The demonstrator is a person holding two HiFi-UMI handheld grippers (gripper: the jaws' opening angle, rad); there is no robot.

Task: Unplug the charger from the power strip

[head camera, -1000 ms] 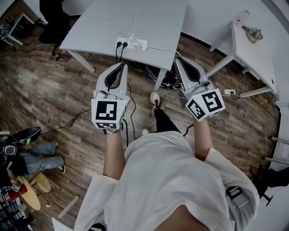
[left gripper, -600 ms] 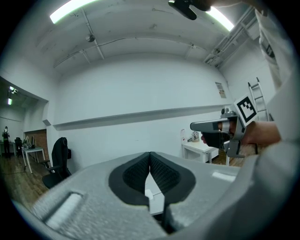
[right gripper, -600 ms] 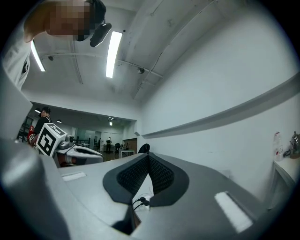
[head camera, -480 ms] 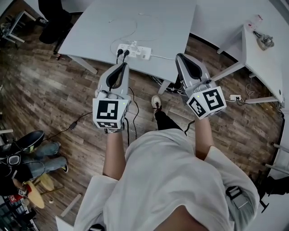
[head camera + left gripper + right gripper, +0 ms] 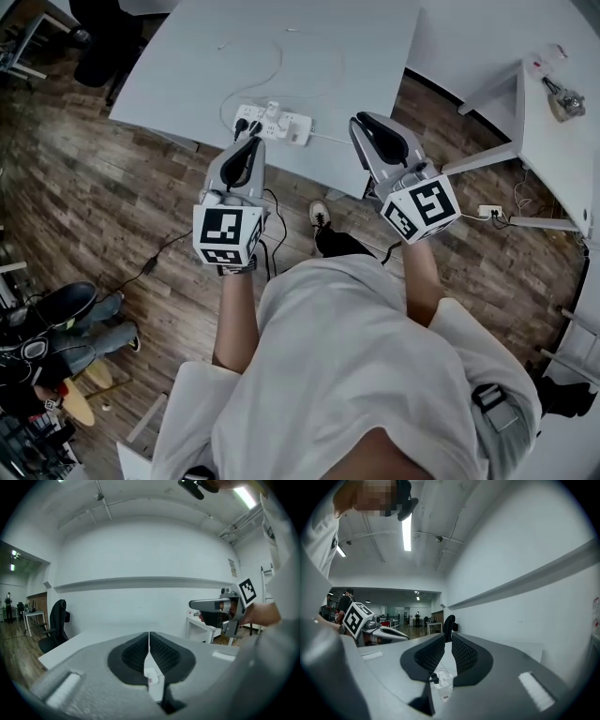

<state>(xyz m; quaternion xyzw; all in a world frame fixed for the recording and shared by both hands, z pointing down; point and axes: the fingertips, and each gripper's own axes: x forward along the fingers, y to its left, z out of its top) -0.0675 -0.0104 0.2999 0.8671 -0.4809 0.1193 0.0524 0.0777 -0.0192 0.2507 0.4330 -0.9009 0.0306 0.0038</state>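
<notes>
Position: the power strip lies near the front edge of the grey desk. A white charger is seated in it, and two black plugs sit at its left end. The charger is not yet removed.

Left tool: held just short of the strip's left end, tip close to the black plugs, no contact seen. Its jaws are pressed together with nothing between them. In the left gripper view, part of the strip shows low, behind the closed pads.

Right tool: held off the strip's right end, clearly apart from it, above the desk edge. Its jaws stand slightly apart and grip nothing. In the right gripper view the strip shows low, beyond the pads.
</notes>
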